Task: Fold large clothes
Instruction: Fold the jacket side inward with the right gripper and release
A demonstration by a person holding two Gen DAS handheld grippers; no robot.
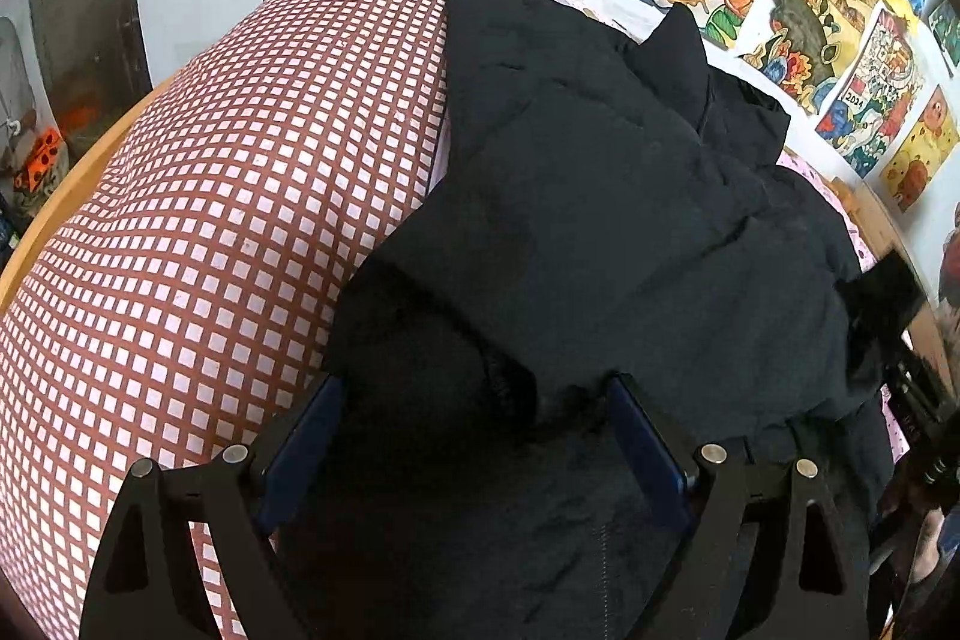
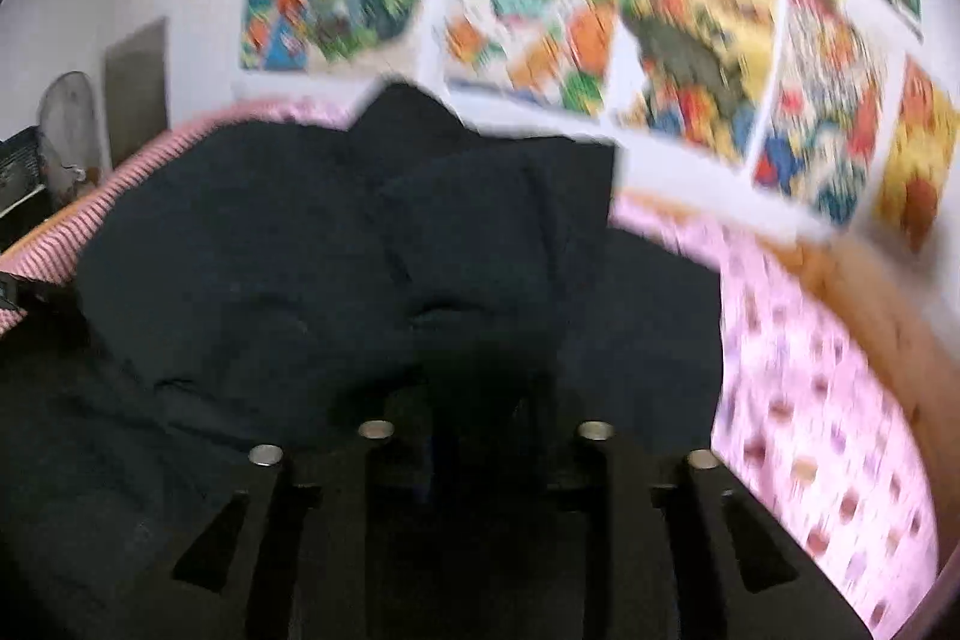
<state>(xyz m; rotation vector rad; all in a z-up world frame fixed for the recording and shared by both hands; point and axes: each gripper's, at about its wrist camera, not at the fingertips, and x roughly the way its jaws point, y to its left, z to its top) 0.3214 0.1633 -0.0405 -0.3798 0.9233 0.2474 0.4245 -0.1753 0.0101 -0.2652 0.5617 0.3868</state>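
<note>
Both wrist views close, angled down, sharing black coat (image 1: 600,232)

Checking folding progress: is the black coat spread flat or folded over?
Partly folded: the black coat lies bunched in overlapping layers on the checked bedding, not flat.

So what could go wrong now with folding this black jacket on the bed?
1. The left gripper stands open over the black jacket, so that side may slip flat.
2. The right wrist view is blurred; whether the right gripper holds cloth cannot be told, so the fold may drop.
3. The jacket lies bunched on the checked quilt and may fold unevenly.
</note>
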